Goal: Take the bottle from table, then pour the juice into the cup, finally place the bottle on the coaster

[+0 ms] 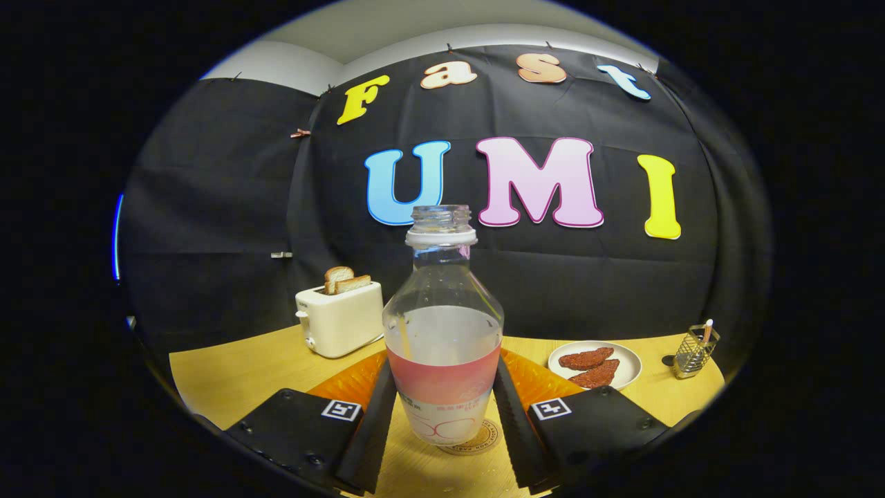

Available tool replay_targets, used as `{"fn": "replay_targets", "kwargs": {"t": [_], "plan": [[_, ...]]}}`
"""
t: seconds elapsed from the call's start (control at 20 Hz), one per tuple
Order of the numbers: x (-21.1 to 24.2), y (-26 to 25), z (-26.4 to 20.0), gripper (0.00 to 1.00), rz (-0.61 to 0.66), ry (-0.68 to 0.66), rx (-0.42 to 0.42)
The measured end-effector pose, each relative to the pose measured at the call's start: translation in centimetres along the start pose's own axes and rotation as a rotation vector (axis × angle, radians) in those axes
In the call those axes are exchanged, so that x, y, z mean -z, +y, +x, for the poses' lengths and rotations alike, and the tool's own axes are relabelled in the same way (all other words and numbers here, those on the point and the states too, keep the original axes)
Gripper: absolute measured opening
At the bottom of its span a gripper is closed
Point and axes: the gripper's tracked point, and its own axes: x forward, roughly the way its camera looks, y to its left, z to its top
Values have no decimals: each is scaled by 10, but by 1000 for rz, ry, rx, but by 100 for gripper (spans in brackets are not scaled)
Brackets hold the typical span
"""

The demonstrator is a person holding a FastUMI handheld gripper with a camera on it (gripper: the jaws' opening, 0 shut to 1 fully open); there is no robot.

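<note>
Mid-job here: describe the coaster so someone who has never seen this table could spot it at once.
Start at the wooden table, then find the uncapped bottle between the fingers of the claw. The coaster is the small round disc peeking from under the bottle's base, flat with printed rim lettering, unlike the ridged orange mat behind.

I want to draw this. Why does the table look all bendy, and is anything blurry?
In the gripper view the fisheye lens curves the table edge and the wall; the bottle, between the gripper fingers and resting on the coaster, looks sharp with soft glare on its glass; the toaster and plate stay fairly clear.
</note>
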Motion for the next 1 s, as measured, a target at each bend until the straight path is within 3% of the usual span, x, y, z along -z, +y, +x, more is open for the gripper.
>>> {"fn": "replay_targets", "kwargs": {"t": [0.45,1.0], "plan": [[80,-29,43,75,27,123,49],[102,-35,49,77,65,166,55]]}}
